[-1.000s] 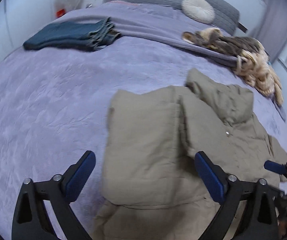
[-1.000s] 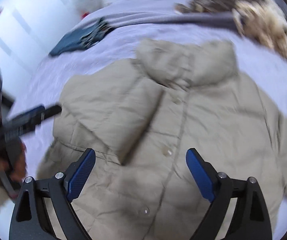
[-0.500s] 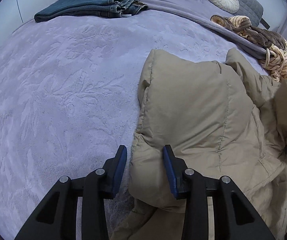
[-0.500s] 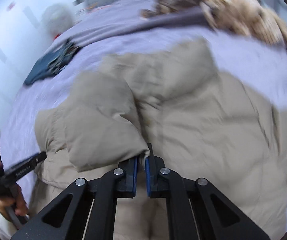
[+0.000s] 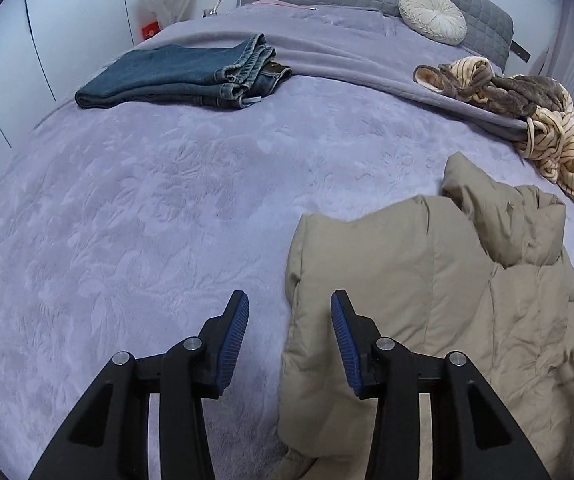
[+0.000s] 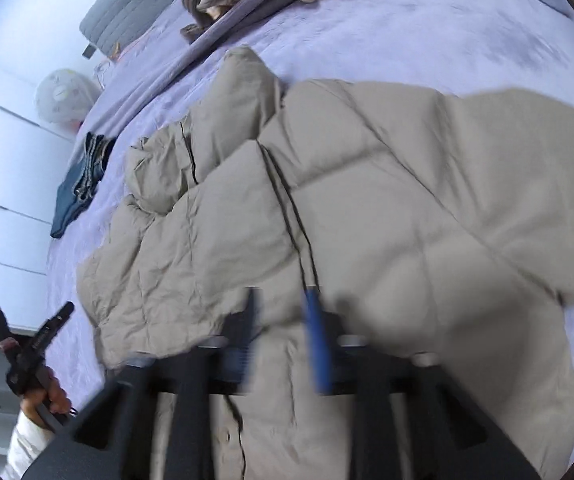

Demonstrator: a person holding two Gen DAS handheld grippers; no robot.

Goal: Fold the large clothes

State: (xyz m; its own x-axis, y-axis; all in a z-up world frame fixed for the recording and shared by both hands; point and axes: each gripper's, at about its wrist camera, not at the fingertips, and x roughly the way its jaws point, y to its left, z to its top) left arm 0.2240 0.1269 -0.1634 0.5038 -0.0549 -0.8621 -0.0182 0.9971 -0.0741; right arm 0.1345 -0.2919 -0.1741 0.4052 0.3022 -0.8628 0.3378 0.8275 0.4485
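Jacket: I see the beige puffer jacket (image 5: 427, 300) lying on the purple bed (image 5: 147, 220), lower right of the left wrist frame; in the right wrist frame it fills the middle.

Handling: I judge it light but bulky, soft and springy, with a smooth shell that may slip; folds will puff back up unless pressed flat.

Where to hold: I would pinch a doubled hem, cuff or seam edge, not the fat quilted panels.

Left gripper (image 5: 289, 338): my jaws stand partly apart, after closing and then easing a little wider. Nothing is pressed between them, though the jacket's folded left edge lies in the gap below, just beside the right-hand pad.

Right gripper (image 6: 283, 336): blurred, but I see the jaws apart, having just been opening, with jacket fabric beneath the gap and no grip on it. The jacket's front closure runs up from between them.

Other clothes: folded jeans (image 5: 183, 76) at upper left and a striped garment (image 5: 527, 120) at upper right, well apart from the jacket.

Progress: one side looks folded in; more folds remain, I reckon.
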